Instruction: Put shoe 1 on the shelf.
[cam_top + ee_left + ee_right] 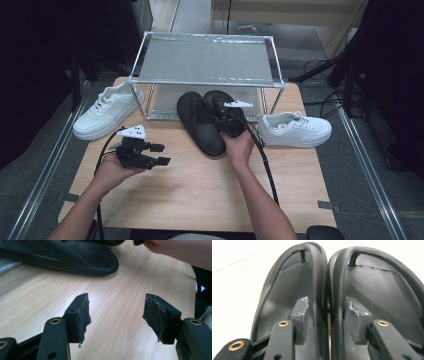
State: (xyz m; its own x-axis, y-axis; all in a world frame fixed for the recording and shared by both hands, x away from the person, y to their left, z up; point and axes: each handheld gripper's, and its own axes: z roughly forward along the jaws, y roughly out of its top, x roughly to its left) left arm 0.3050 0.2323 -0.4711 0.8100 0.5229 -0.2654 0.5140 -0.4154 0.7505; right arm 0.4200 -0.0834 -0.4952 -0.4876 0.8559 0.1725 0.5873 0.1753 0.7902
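Two black sandals lie side by side on the wooden table [200, 195], in front of the rack: the left sandal [199, 124] [284, 290] and the right sandal [216, 100] [384, 290]. My right gripper [227, 121] [325, 308] is shut on their two adjoining inner rims, one jaw inside each sandal, pinching them together. My left gripper [161, 154] [116, 312] hovers open over bare wood to the left, with nothing between its jaws. In the left gripper view the left sandal's toe [75, 257] lies ahead, with the person's right hand [175, 252] beyond.
A metal-framed shoe rack [205, 57] with a mesh upper shelf stands at the back of the table. One white sneaker [107, 110] sits left of the rack, another white sneaker [295, 129] to the right of the sandals. Dark floor and cables surround the table.
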